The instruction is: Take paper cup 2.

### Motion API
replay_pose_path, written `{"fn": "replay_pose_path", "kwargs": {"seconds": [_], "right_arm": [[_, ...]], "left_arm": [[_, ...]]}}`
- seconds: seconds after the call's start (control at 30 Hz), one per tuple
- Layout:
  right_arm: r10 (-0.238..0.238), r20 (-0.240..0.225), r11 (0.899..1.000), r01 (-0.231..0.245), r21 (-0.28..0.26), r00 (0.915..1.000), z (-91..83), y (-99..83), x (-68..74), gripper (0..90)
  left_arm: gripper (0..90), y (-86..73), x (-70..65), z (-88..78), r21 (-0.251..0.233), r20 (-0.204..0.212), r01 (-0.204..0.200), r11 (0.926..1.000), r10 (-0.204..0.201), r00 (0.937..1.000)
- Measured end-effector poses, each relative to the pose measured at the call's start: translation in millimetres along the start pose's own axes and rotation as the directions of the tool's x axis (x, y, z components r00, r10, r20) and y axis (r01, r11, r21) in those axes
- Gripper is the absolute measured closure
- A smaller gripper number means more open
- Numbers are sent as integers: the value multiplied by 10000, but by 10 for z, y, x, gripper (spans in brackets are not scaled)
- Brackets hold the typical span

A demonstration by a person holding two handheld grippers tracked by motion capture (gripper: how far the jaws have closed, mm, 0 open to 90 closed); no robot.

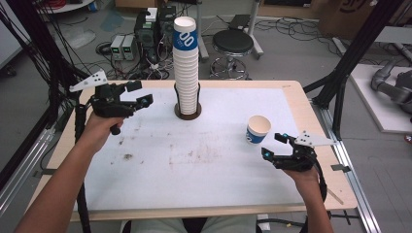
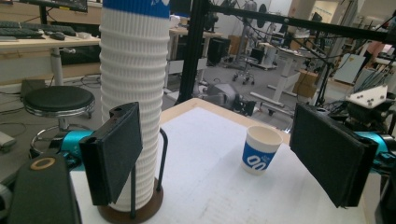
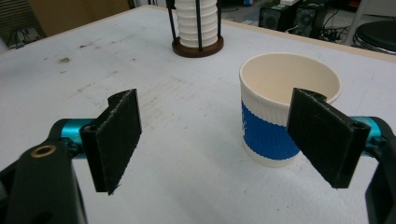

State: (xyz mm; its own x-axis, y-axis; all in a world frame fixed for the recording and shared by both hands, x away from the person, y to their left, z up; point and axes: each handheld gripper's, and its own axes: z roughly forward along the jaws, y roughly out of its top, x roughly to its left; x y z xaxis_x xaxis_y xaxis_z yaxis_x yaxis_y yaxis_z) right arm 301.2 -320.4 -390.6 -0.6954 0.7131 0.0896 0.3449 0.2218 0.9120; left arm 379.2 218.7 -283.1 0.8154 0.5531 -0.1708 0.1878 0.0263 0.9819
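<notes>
Hovering above the desk [image 1: 145,160] at its left side, the left tool [image 1: 141,93] stands with its jaws apart and nothing between them, aimed across at the tall stack of paper cups [image 1: 186,68] that rises upright from a dark round holder [image 1: 187,112] near the desk's far edge. In the left gripper view the stack [image 2: 133,93] stands just behind the near jaw, its long axis vertical, so a grasp on the top cup would probably have to come in level from the side, and high up. Farther right, a single blue-and-white cup [image 1: 257,129] sits upright and open-mouthed on the white surface, well apart from the stack. The right tool [image 1: 278,144] hangs just beside it, low over the desk, jaws apart and empty; in the right gripper view the single cup [image 3: 285,116] lies ahead and toward the right-hand jaw, not yet between the pads. Of the two hands, the left is plainly nearer the stack and the right nearer the lone cup, which suggests the stack is the left tool's business and the loose cup the right's.
</notes>
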Motion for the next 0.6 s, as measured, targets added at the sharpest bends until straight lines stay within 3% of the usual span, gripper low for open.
{"fn": "replay_pose_path", "kwargs": {"seconds": [0.2, 0.6], "right_arm": [[-9, -4, 10000, 9, -7, 10000, 4, -15, -18, 185], [10, -160, 10000, -11, -62, 9999, 5, 4, 3, 185]], "left_arm": [[172, 175, 23, 147, 147, 76, -216, 9997, 215, 9997], [172, 520, 126, 470, 256, 126, -201, 9995, 198, 9997]]}}
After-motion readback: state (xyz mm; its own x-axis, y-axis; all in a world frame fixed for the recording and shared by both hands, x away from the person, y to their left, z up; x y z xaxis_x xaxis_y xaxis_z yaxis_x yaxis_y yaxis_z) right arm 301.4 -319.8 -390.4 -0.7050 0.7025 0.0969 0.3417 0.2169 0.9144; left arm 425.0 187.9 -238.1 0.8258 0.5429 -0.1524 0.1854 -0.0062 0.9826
